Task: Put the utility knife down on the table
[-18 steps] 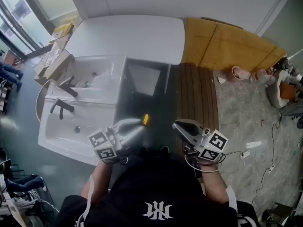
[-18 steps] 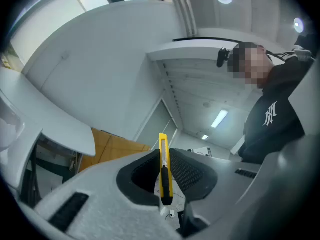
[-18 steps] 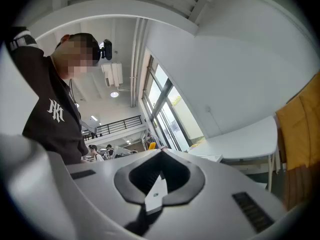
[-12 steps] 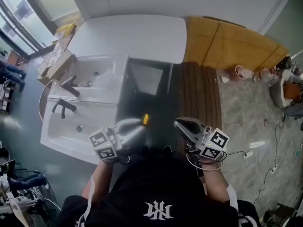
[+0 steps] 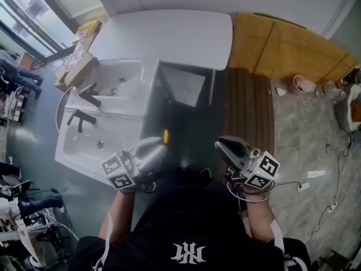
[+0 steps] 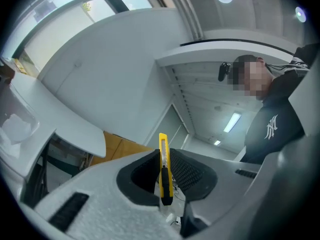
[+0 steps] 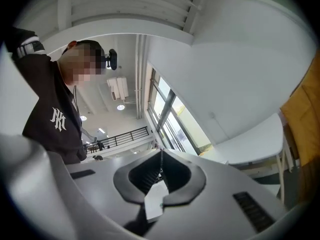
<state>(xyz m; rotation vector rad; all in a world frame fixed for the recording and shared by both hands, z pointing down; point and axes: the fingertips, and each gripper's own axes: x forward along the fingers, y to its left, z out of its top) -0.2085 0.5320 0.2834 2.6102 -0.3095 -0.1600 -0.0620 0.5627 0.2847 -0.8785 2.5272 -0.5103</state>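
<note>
Appeared as a slim yellow utility knife (image 6: 164,176) with a dark slider on its near part. Stood edge-on and nearly upright in the left gripper view, pinched between the dark ribbed fingers (image 6: 190,173) of the left gripper (image 6: 163,156), with the yellow far end poking out past them. Showed in the head view only as a small yellow end (image 5: 166,136) jutting from that gripper's front, held up in the air. Sat well apart from the white desk (image 5: 169,35), not yet set down on it.

white table (image 5: 169,35) | stands on grey floor (image 5: 189,131) | white sink units (image 5: 107,112) beside it
</note>
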